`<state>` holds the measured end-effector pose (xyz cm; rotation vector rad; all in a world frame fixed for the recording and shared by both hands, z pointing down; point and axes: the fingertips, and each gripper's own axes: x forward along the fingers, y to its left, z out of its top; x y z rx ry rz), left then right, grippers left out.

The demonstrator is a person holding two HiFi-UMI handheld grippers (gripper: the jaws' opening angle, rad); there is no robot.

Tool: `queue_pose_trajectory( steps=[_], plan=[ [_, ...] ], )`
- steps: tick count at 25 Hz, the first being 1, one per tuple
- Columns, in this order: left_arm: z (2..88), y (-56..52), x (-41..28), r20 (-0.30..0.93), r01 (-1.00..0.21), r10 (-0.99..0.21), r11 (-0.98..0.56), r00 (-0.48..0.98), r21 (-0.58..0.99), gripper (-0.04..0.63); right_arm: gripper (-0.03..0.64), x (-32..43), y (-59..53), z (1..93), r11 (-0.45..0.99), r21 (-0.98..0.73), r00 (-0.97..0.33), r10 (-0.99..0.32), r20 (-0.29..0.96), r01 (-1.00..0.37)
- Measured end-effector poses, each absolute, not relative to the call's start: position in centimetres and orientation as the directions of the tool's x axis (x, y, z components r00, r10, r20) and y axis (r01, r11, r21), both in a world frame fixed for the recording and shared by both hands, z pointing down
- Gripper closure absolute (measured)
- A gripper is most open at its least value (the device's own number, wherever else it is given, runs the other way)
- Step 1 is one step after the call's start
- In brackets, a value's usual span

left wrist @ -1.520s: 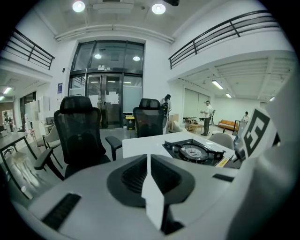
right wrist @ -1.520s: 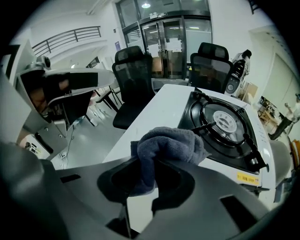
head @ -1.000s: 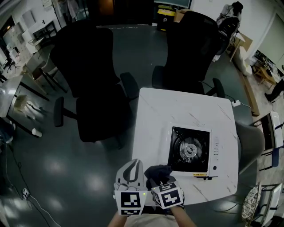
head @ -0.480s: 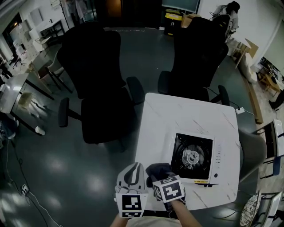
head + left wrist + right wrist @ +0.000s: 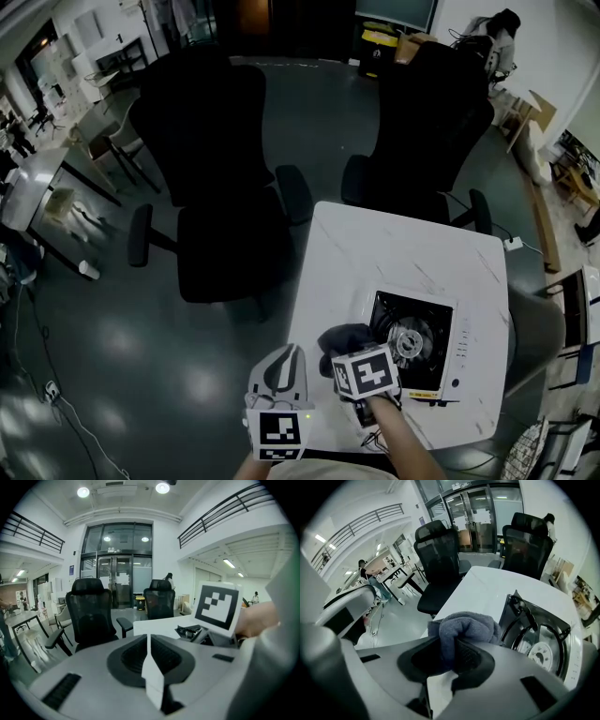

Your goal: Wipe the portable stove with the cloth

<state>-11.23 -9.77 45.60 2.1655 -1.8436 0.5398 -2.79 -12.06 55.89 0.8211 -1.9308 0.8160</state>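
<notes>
On the left, the left gripper (image 5: 281, 364) hangs over the near left edge of the white marbled table (image 5: 394, 248). Its 2 jaws are pressed together with nothing between them, and it points ahead at the black office chairs (image 5: 211, 150), well away from the work.

Just to its right, the right gripper (image 5: 352, 352) has its jaws clamped on the grey fuzzy cloth (image 5: 348, 336). The cloth is a bunched-up lump that sticks out past the jaw tips. It has no clear long side.

Further right sits the white portable stove (image 5: 458, 349), on the near right part of the table. It has a black top with a round silver burner (image 5: 409, 341) in the middle.

Here is what we think matters most for the coming move. The stove lies to the right of the cloth and a little ahead of it. In the right gripper view, the cloth (image 5: 464, 626) is right next to the left edge of the stove (image 5: 574, 656). We cannot tell if they touch. So the right gripper is the nearer 1 by far, and we think it needs only a short push to the right to start wiping.

From above, the stove looks almost square. Its longer side seems to run away from us, turned a little. Its white strip with the controls faces right, on the far side from the cloth.
</notes>
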Motion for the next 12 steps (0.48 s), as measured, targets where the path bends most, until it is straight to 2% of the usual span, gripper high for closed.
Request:
queue_pose_trajectory(
  steps=[12],
  plan=[
    [46.1, -12.2, -10.1, 0.442, -0.987, -0.889, -0.156, 0.121, -0.043, 0.565, 0.525, -2.3, -16.0, 55.7, 0.592, -0.226, -0.427, -0.222, 0.877, -0.774]
  ],
)
